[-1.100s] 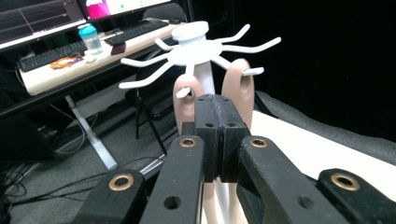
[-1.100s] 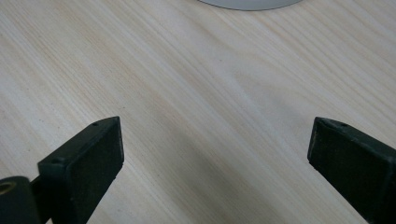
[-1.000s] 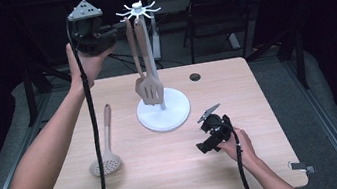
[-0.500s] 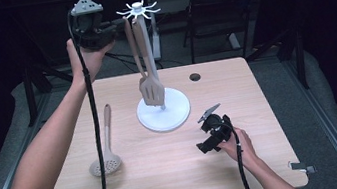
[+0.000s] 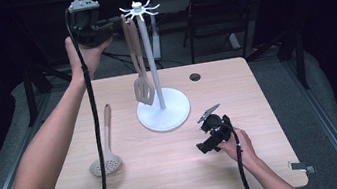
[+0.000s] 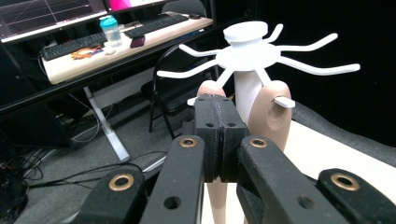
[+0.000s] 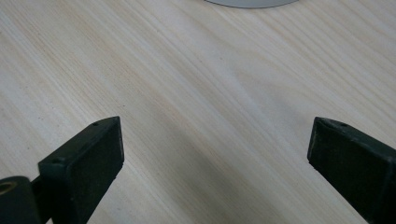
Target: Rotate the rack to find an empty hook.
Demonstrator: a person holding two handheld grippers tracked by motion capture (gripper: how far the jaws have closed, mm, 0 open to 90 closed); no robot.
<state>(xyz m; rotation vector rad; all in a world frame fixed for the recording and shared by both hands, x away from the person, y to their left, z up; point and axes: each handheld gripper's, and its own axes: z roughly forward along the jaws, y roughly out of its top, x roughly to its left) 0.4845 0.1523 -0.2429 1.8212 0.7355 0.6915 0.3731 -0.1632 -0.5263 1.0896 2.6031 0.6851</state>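
Two tan wooden spatulas (image 5: 138, 63) hang from the white hook stand (image 5: 162, 106). They look light and stiff; hold one by its thin handle. Left claw (image 6: 218, 140) is pressed together beside the hooks, holding nothing. Right claw (image 7: 210, 163) rests spread above the tabletop (image 5: 178, 174).

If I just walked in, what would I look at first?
Probably the tall white stand in the middle of the table, with spidery hooks on top and a wooden slotted spatula hanging from it. The left gripper, jaws shut, is held up high right beside those hooks. Down on the table to the left lies a slotted spoon, and the right gripper rests open on the right.
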